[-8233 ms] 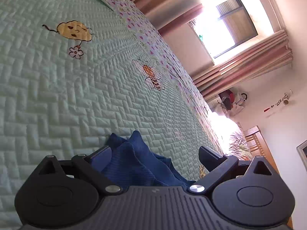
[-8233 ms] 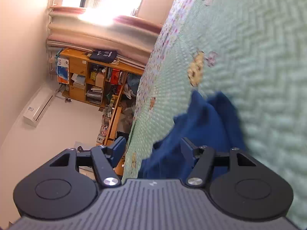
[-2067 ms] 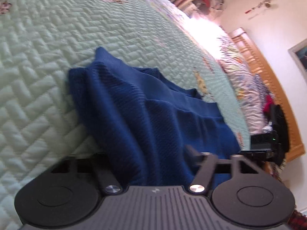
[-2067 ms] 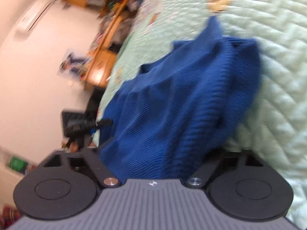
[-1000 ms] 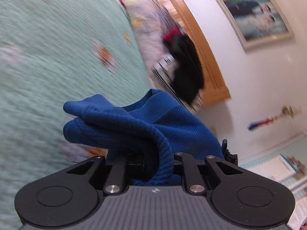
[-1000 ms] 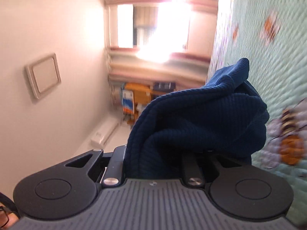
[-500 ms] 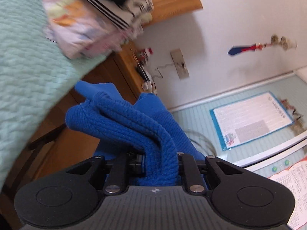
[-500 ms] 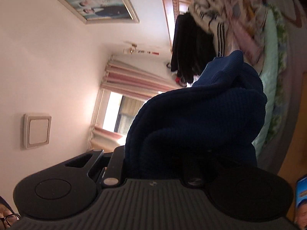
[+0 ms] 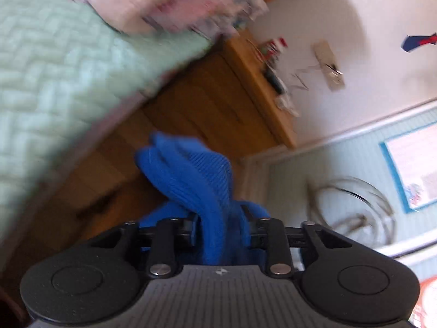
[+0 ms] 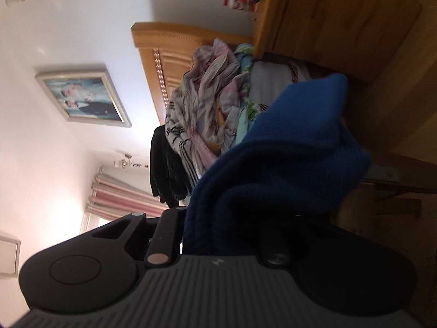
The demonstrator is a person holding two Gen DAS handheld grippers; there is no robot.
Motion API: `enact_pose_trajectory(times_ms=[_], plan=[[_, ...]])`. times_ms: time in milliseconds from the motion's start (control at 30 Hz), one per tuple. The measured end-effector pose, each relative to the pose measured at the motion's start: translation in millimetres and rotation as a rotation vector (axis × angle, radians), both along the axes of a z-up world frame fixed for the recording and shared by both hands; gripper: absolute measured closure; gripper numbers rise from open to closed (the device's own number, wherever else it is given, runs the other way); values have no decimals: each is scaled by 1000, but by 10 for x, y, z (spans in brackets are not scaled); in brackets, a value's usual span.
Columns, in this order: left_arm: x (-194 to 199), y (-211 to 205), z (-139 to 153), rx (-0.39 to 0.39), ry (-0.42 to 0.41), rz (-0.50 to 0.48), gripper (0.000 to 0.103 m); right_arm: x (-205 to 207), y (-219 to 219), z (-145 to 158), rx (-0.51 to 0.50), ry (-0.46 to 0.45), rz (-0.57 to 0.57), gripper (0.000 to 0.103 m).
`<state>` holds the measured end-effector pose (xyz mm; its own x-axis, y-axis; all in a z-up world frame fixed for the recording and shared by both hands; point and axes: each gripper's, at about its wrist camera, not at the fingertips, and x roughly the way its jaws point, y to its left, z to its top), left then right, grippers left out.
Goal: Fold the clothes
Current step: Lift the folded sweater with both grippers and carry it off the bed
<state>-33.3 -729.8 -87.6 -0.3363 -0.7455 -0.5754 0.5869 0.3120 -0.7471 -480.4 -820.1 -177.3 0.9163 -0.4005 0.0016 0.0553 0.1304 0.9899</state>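
Left claw [image 9: 221,235]: we are opening its jaws; the sweater [image 9: 191,169] is lying between them, pads no longer pressing.
Right claw [image 10: 218,235]: we are parting its narrow jaws, still pinching a bunched fold of sweater [image 10: 286,150].
Sweater's place: hanging off both claws beside the bed [image 9: 54,68], over the wooden cabinet [image 9: 207,101].
Doing it well: we are judging it best to release both sides together, low, so folds stay stacked.
Count: two claws, one sweater, one bed.
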Motion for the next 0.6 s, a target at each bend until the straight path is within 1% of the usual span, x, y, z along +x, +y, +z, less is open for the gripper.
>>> enact_pose_trajectory(times_ms=[67, 133, 167, 200, 233, 267, 300, 333, 367, 400, 467, 533, 600], plan=[[128, 91, 114, 9, -57, 71, 29, -29, 17, -13, 0, 40, -13, 78], [268, 210, 243, 23, -87, 109, 18, -109, 59, -61, 18, 71, -14, 74], [330, 261, 296, 30, -96, 116, 18, -195, 120, -81, 43, 85, -18, 68], [388, 322, 349, 38, -109, 119, 17, -240, 145, -126, 69, 103, -25, 58], [439, 418, 400, 46, -124, 124, 16, -289, 188, -151, 76, 97, -31, 60], [482, 514, 438, 53, -135, 137, 11, -338, 230, -178, 83, 92, -38, 57], [533, 605, 482, 57, -142, 159, 8, -374, 253, -213, 105, 127, -51, 46], [579, 699, 515, 58, -145, 177, 7, -415, 285, -254, 129, 190, -66, 39], [612, 794, 538, 54, -138, 188, 7, -454, 325, -275, 136, 227, -76, 31], [644, 892, 564, 47, -127, 196, 7, -480, 358, -293, 133, 228, -74, 32], [694, 1095, 601, 36, -108, 209, 7, -499, 427, -311, 131, 202, -56, 31], [679, 1332, 601, 31, -95, 213, 7, -474, 487, -322, 143, 253, -31, 31], [647, 1579, 579, 23, -72, 208, 7, -441, 486, -341, 158, 258, -33, 31]])
